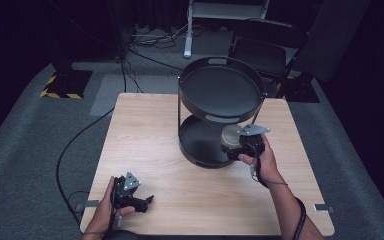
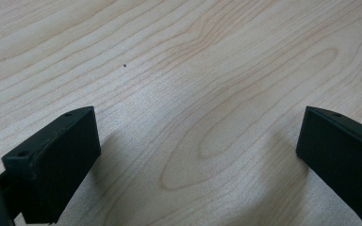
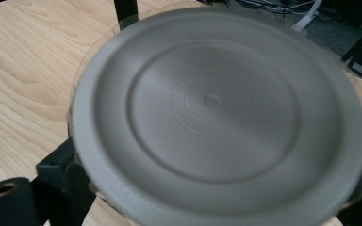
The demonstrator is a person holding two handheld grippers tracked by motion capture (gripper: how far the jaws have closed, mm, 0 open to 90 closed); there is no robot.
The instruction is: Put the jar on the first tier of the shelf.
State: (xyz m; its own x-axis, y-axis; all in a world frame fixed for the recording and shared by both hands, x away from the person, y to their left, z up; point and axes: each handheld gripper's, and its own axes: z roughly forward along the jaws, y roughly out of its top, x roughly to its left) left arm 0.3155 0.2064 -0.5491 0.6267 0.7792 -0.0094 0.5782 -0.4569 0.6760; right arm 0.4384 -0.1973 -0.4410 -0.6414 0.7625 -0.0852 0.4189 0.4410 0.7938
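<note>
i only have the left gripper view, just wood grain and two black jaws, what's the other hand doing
Observer: In the high view the right gripper is at the lower shelf of a black two-tier stand, far side of the table.
Operator: holding anything
Observer: Yes, a round grey lid; the right gripper view has its flat face close up, slightly blurred.
Operator: is the stand's top tray loaded
Observer: No, the top tray looks bare.
Operator: where's my left gripper on the table
Observer: The left gripper is near the front left corner, jaws wide apart, well clear of the stand.
</note>
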